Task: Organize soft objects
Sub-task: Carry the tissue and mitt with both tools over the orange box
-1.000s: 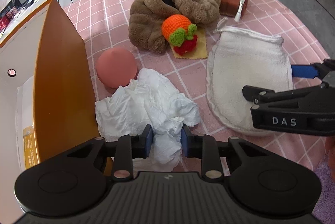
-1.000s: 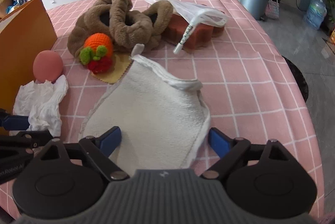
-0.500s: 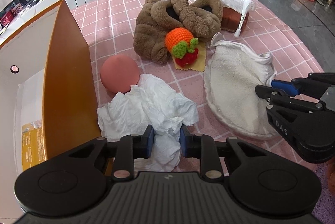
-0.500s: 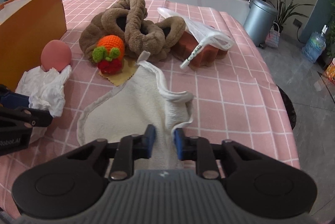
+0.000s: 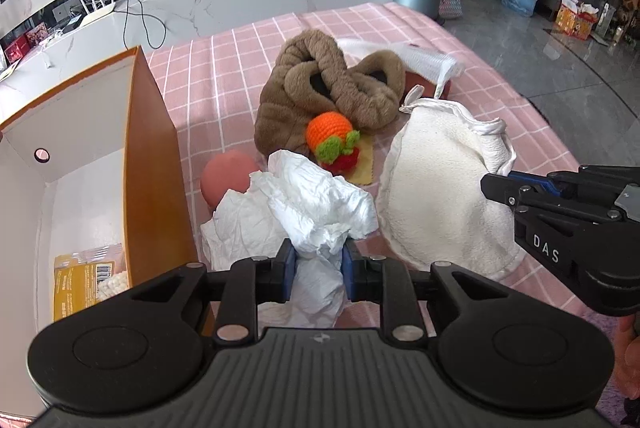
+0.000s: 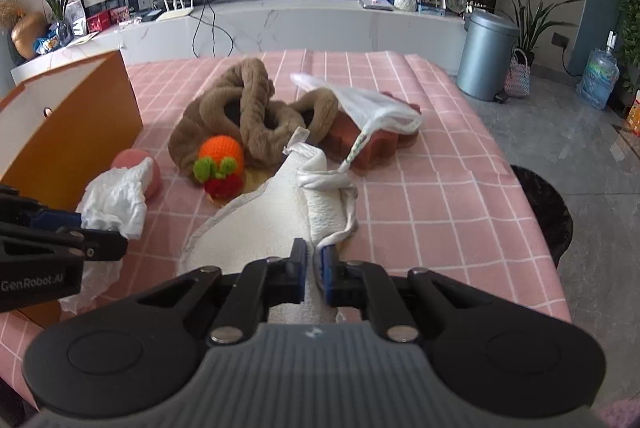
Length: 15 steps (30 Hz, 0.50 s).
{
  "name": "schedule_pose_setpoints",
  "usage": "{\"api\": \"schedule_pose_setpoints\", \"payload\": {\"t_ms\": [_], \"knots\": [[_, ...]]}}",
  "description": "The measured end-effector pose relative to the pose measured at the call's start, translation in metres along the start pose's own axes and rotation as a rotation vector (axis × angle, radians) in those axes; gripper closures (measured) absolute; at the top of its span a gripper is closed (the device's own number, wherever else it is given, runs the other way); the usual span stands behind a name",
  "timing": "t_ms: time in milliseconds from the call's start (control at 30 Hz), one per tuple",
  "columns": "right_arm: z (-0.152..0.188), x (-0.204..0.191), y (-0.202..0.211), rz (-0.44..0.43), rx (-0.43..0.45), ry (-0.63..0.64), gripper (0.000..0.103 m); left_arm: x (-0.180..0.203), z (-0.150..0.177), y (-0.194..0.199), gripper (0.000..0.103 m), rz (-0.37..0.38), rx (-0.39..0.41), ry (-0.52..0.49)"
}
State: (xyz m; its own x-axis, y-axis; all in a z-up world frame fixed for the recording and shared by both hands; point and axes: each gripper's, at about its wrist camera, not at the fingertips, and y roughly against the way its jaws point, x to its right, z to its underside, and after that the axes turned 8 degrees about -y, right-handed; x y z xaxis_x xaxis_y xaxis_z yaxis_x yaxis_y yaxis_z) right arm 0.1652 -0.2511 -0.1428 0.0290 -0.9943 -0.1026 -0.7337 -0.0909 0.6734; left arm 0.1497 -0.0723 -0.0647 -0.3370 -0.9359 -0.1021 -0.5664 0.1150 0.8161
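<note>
**Both cloths pinched and coming off the table**

A second ago our right gripper (image 6: 313, 274) stood wide over the white terry mitt (image 6: 256, 228); since then its jaws have clamped down on the mitt's near edge, and both hands have risen.

From the left wrist, our left gripper (image 5: 318, 270) holds a narrow pinch on the crumpled white tissue (image 5: 308, 211), which hangs bunched just beside the orange box (image 5: 150, 163). Behind it sit the pink ball (image 5: 224, 179), the crocheted orange toy (image 5: 330, 131) and the brown plush slippers (image 5: 320, 87).

From the right wrist, the jaws are nearly together with the mitt's edge between the pads, the rest draping down to the pink checked tablecloth (image 6: 440, 195).

We judge the risks thus: thin tissue may tear or slip from so small a bite, and the trailing mitt could drag the toy along.
</note>
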Motion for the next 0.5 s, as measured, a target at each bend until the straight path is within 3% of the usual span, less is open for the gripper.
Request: {"api": "schedule_pose_setpoints", "payload": {"t_ms": [500], "knots": [[-0.046,-0.024,0.069,-0.033,0.168,0.095,0.098,-0.021,-0.023,0.076,0.077,0.026,0.220,0.069]]}}
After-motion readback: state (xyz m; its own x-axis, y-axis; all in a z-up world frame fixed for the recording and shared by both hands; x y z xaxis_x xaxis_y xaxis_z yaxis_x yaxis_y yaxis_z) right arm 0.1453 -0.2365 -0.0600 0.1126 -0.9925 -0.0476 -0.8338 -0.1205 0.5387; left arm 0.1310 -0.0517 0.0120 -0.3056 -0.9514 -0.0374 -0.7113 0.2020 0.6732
